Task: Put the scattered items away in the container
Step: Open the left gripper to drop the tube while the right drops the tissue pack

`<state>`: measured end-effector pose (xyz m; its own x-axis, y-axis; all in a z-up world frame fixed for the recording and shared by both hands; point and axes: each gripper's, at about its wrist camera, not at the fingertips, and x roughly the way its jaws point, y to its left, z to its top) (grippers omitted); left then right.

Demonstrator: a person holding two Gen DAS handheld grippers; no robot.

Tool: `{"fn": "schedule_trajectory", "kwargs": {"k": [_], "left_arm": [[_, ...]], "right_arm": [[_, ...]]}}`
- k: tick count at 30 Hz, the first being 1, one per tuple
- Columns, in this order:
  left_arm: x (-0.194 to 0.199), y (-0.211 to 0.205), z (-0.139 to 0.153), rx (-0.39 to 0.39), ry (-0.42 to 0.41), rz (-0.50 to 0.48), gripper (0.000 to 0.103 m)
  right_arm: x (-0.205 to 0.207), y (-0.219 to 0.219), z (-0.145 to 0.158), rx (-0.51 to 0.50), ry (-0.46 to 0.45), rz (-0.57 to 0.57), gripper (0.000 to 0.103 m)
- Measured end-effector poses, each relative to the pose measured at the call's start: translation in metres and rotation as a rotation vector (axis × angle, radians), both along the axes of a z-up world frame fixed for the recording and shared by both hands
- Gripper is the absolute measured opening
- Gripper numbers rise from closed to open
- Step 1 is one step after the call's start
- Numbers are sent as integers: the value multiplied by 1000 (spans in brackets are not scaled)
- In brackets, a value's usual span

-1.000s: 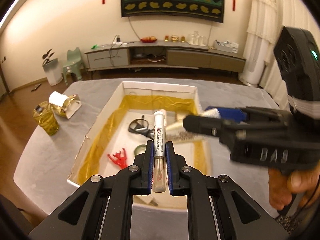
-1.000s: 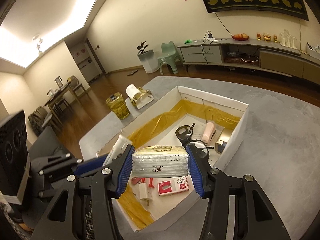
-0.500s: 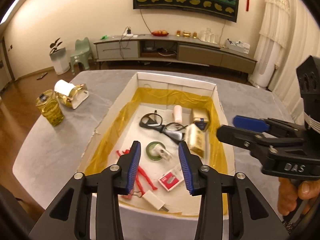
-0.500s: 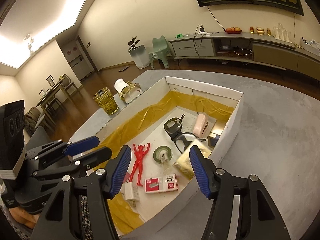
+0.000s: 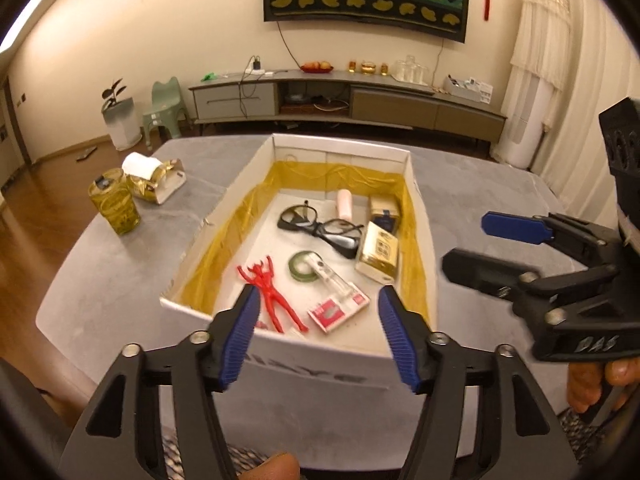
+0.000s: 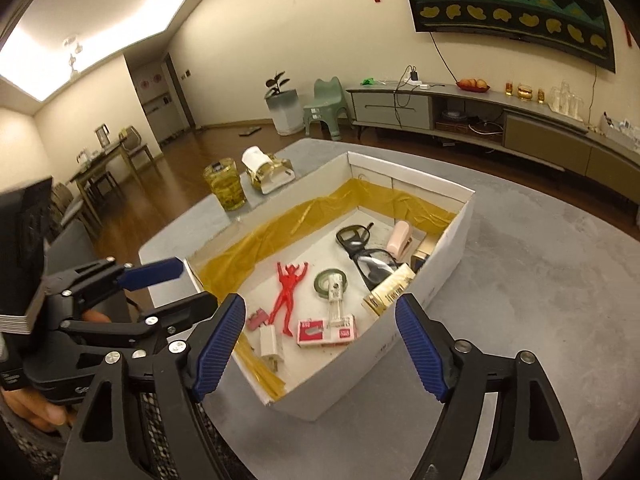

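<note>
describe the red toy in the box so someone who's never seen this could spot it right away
Find the white cardboard box with yellow lining on the grey table. On its white floor, near the left wall, lies the red figure, flat on its back with both arms raised. It is the only bright red, person-shaped thing there, just left of the green tape roll.

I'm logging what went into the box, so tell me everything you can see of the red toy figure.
The red toy figure is a small humanoid that looks like glossy plastic, red all over, with both arms raised and legs slightly apart. It lies flat on the white floor of the box, in the near left part, head toward the far wall. The green tape roll lies apart to its right. Its feet end near a white plug; contact cannot be told. Neither gripper touches it.
</note>
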<state>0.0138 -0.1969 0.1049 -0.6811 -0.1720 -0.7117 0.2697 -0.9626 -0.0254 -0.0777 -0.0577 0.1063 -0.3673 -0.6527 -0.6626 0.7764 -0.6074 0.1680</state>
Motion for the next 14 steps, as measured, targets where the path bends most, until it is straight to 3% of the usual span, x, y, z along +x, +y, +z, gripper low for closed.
{"fn": "schedule_trajectory", "kwargs": {"k": [8,14], "left_arm": [[9,15,5,29,-24,10,71],[16,21,2,93,-30,8,74]], "right_arm": [[8,18,3,28,22,-38,79],[10,24,-3,111,76,-68,79]]}}
